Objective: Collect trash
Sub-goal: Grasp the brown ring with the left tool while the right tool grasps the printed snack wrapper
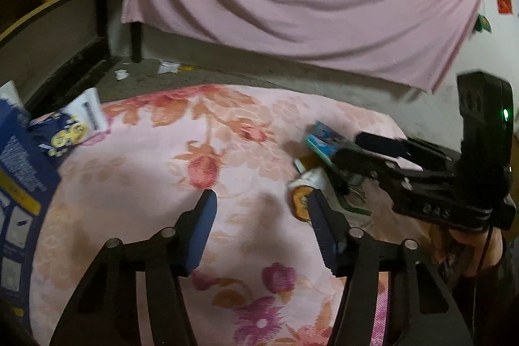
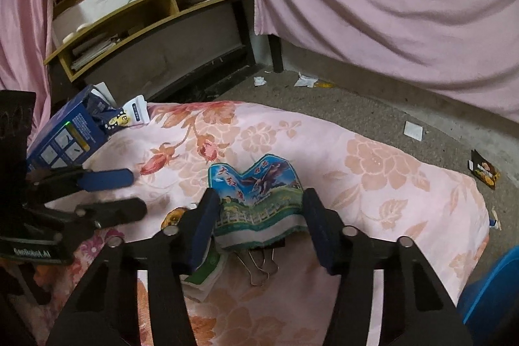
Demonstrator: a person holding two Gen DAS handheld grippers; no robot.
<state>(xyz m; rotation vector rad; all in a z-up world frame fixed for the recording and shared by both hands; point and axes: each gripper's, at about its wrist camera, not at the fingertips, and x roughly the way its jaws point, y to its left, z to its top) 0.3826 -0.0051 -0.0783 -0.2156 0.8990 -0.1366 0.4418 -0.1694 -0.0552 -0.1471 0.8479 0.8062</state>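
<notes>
Here the right claw (image 2: 258, 209) is closing around a crumpled picture wrapper (image 2: 256, 200): both pads are pressing its sides and buckling it upward, so I judge the wrapper clamped and the pick-up step in hand. Just beneath the claw, a binder clip (image 2: 259, 265) and a green-and-white wrapper (image 2: 204, 273) are lying on the flowered bedspread (image 2: 373, 184). The clip seems to be touching the held wrapper's lower edge, and whether it is fastened on I cannot tell, so the lift is calling for a slow, straight rise.

The left claw (image 1: 261, 216) is hanging above the bedspread with its jaws apart and nothing between them. An orange-printed wrapper (image 1: 300, 201) is sitting just beside its right pad. Reaching it would call for a small shift that way, though the right claw is crowding that spot.

Farther off, on the left claw's other side, a blue carton (image 2: 65, 132) and a white-and-yellow packet (image 1: 78, 122) are resting at the bed's edge. Beyond the bed, paper scraps (image 2: 305, 80) and a dark snack packet (image 2: 485, 172) are littering the floor (image 2: 356, 106). No bin is clearly showing.
</notes>
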